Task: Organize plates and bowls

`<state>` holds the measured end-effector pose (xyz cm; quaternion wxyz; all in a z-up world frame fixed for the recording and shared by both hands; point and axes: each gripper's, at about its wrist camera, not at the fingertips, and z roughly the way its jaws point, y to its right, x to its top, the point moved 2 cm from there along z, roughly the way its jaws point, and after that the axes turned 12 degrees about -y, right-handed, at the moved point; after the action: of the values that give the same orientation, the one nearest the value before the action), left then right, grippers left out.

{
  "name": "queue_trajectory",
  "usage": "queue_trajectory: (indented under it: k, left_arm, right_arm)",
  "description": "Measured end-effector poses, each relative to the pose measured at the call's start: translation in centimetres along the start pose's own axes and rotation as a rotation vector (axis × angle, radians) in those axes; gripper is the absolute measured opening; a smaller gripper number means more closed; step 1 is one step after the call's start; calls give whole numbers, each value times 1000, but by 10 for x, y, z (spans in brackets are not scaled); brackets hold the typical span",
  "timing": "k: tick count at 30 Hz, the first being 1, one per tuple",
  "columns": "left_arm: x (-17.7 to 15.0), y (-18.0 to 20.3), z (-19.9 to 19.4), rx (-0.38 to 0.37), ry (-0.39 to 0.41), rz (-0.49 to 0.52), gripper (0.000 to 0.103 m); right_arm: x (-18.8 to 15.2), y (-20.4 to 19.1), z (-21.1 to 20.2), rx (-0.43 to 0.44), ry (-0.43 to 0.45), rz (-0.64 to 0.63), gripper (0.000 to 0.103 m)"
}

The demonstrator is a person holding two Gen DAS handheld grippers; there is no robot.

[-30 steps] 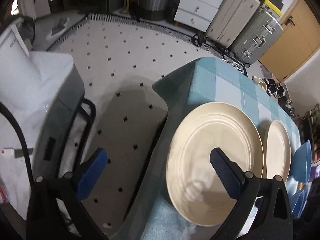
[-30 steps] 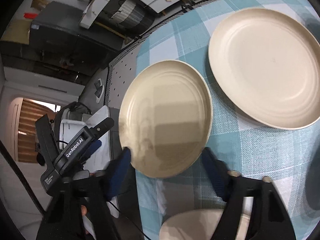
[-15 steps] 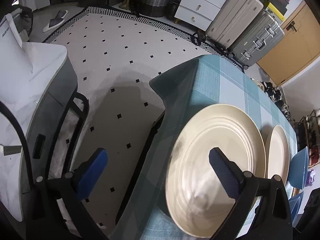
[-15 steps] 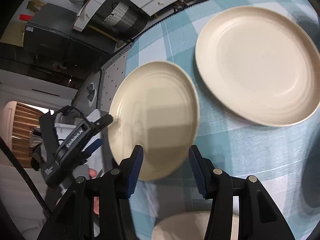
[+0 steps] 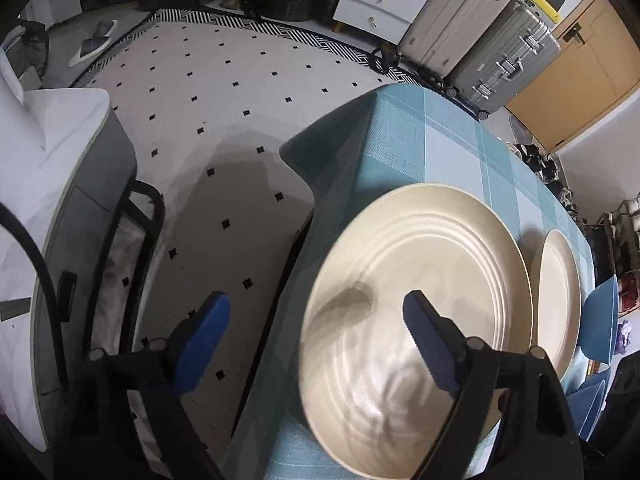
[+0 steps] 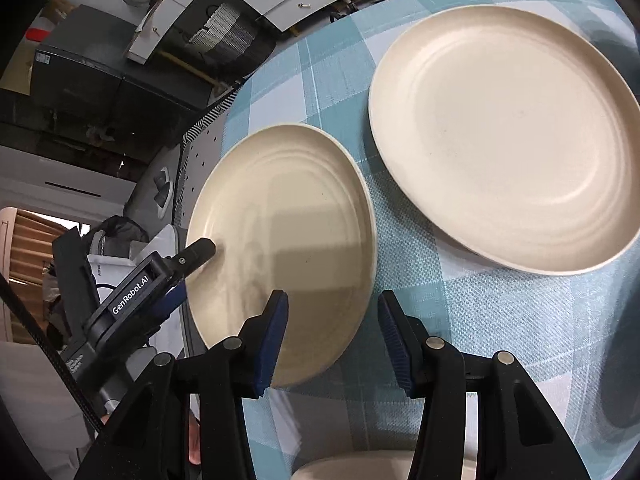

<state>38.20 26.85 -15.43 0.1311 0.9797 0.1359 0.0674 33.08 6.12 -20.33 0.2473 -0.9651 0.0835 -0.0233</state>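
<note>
A cream plate [image 5: 420,280] [image 6: 288,216] lies on the teal checked tablecloth [image 5: 420,140] with its outer rim past the table's edge. My left gripper [image 5: 316,340] [image 6: 190,272] straddles that rim, one finger over the plate, the other off the table's edge. Its jaws are closing and the pads stand clear of the plate. My right gripper [image 6: 332,344] hovers open at the plate's near rim, left finger over the plate, right finger over the cloth. A larger cream plate [image 6: 500,140] [image 5: 560,300] lies beside it.
A third cream plate [image 6: 380,464] shows at the bottom edge of the right wrist view. Blue bowls [image 5: 598,328] stand beyond the plates. Off the table are a grey cabinet with a white top [image 5: 60,160], patterned floor, white drawers [image 5: 384,4] and suitcases [image 5: 500,52].
My left gripper has sunk closer to the plate's rim and its jaws have narrowed. My right gripper's jaws closed in from wide at the start, then held still.
</note>
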Motion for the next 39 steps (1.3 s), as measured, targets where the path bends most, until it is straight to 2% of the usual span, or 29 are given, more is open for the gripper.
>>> queue_trajectory:
  k: [1, 2, 3, 5, 8, 10, 12, 14, 16, 18, 19, 24, 28, 30, 39]
  left_arm:
    - [1, 0, 0, -1, 0, 0, 85]
    - [1, -2, 0, -5, 0, -4, 77]
    - [1, -2, 1, -14, -1, -7, 58]
    - [2, -4, 4, -30, -27, -13, 46]
    - [2, -4, 1, -38, -5, -12, 46]
    - [2, -5, 0, -37, 0, -14, 42]
    - [2, -5, 5, -59, -43, -10, 32]
    - [0, -3, 5, -87, -53, -7, 25]
    - [-1, 0, 5, -65, -48, 11, 24]
    - [-2, 2, 3, -52, -36, 22, 23]
    - [-2, 2, 2, -53, -32, 22, 22]
    - [-8, -1, -1, -59, -22, 9, 18]
    - [-16, 1, -8, -4, 11, 26, 17]
    - [-18, -2, -9, -13, -1, 11, 16]
    - [-37, -9, -18, -11, 5, -4, 15]
  right_arm:
    - [2, 0, 1, -9, 2, 2, 44]
    - [2, -1, 2, -13, 2, -1, 41]
    - [3, -2, 3, -23, 0, -6, 41]
    - [3, -3, 5, -30, -2, -22, 36]
    - [3, 1, 10, -33, -7, -13, 31]
    - [3, 3, 11, -36, 2, -12, 29]
    - [4, -1, 10, -61, 0, -38, 29]
    - [2, -5, 10, -83, 1, -72, 28]
    - [2, -6, 9, -91, 6, -72, 23]
    - [4, -3, 7, -99, 5, -62, 12]
    - [5, -4, 9, -102, 5, -61, 10]
    - [6, -2, 6, -105, 6, -60, 10]
    - [2, -6, 9, -106, 2, -93, 10]
    - [3, -8, 9, -100, 5, -136, 10]
    - [-4, -11, 5, -99, 11, -153, 10]
